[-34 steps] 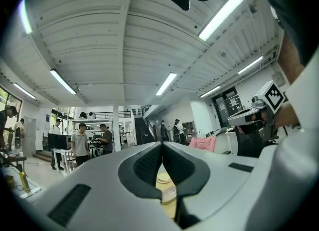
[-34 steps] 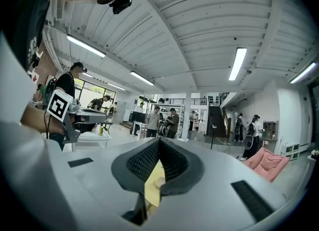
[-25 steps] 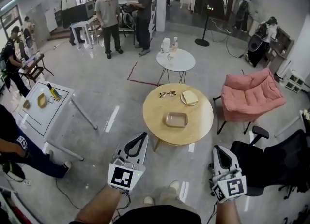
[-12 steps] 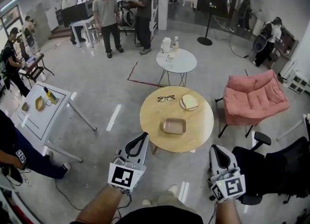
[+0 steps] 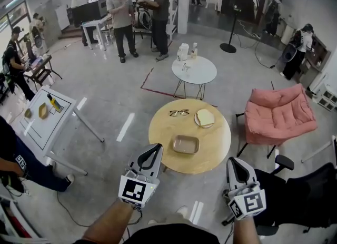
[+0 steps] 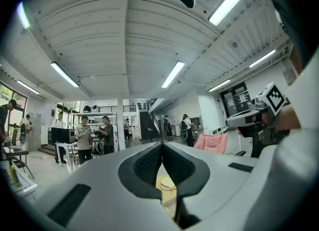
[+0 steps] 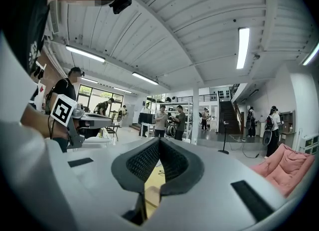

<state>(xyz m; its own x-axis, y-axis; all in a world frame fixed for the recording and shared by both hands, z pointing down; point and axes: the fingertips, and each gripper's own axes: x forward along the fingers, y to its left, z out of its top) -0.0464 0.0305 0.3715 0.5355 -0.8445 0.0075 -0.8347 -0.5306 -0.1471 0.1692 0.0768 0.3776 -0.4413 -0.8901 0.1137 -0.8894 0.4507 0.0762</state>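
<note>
My left gripper is held in the air at the near left rim of a round wooden table, shut with nothing in it. The right gripper hovers off the table's near right edge, also shut and empty. On the table lie a shallow tan tray, a plate with bread and a pair of glasses. In the left gripper view the jaws meet at the tips, with a slice of the table below them. The right gripper view shows its jaws likewise touching.
A pink armchair stands right of the table and a black office chair is near my right arm. A small white round table with bottles is beyond. A white square table stands left. Several people stand farther off.
The wooden table has slid a little lower and leftward in the head view, so it is closer to both grippers. Both grippers stay shut in about the same positions.
</note>
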